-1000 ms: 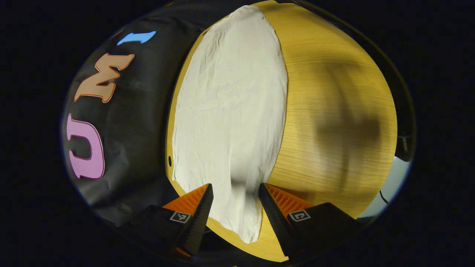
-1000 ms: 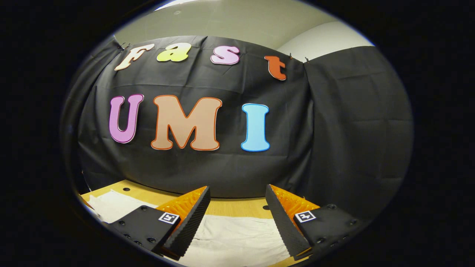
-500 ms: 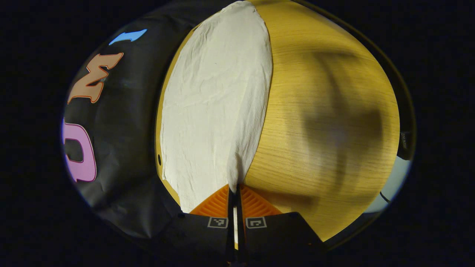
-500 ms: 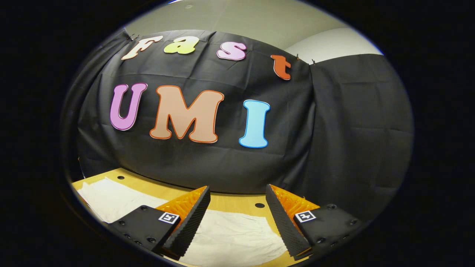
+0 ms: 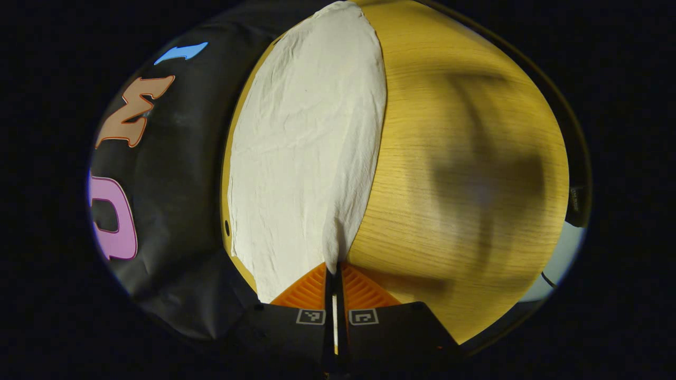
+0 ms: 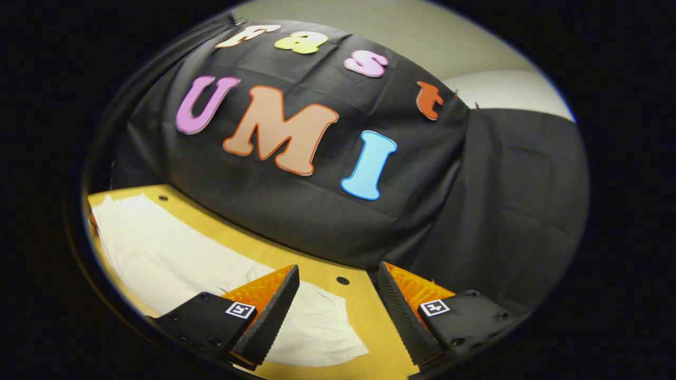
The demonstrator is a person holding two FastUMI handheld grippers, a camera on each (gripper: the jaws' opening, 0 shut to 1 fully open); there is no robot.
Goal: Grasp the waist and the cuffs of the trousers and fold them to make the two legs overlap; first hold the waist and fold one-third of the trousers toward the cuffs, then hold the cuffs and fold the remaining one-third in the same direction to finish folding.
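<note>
Presently I count one pair of trousers (image 5: 306,158) flat on the table (image 5: 465,158); my left hand-held gripper (image 5: 335,272) pinches their near edge; my right hand-held gripper (image 6: 338,295) gapes above them.

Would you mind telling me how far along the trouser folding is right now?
Early. The trousers lie flat as one long strip on the table. In hand: the left claw is shut on the trousers' near edge; the right claw hangs open above the other end. Both one-third folds remain.

One pair of trousers (image 5: 306,158) (cream cloth), one wooden table (image 5: 465,158), two tools: left (image 5: 335,272), right (image 6: 338,295).
</note>
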